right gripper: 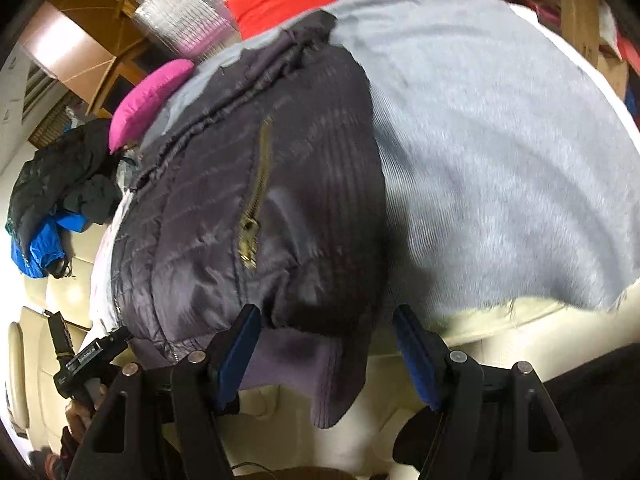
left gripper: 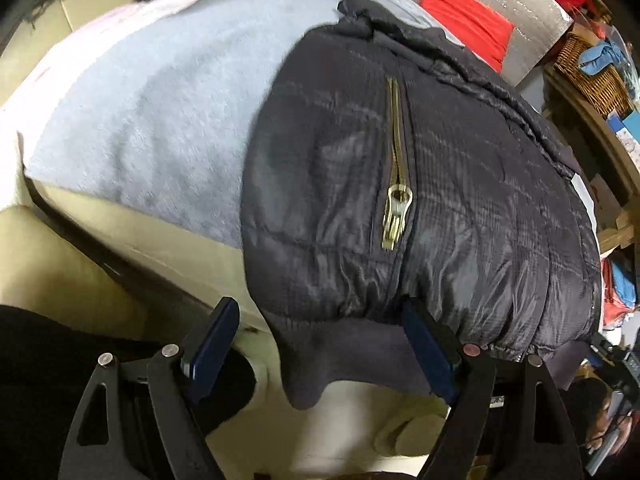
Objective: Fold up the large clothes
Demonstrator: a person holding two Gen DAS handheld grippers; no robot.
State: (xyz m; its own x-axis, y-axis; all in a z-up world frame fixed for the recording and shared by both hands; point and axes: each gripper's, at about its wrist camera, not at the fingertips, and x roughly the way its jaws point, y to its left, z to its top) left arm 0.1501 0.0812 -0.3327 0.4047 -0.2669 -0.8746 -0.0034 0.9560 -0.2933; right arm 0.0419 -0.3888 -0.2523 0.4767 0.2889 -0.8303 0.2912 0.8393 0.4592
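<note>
A dark grey quilted jacket point(left gripper: 440, 200) with a brass pocket zipper point(left gripper: 396, 184) lies folded on a pale blue fleece blanket point(left gripper: 152, 120). Its ribbed hem point(left gripper: 340, 356) hangs over the front edge of the cream surface. My left gripper point(left gripper: 324, 344) is open, its blue pads either side of the hem's left corner, not closed on it. In the right wrist view the jacket point(right gripper: 240, 208) lies left of the blanket point(right gripper: 500, 160). My right gripper point(right gripper: 324, 352) is open around the hem's right corner point(right gripper: 312, 364). The other gripper point(right gripper: 88, 360) shows at the lower left.
A red cloth point(left gripper: 468, 20) on a silver foil sheet point(left gripper: 520, 0) and a pink cushion point(right gripper: 148, 100) lie behind the jacket. A pile of dark and blue clothes point(right gripper: 48, 208) sits at the left. A wicker basket point(left gripper: 592, 76) stands at the right.
</note>
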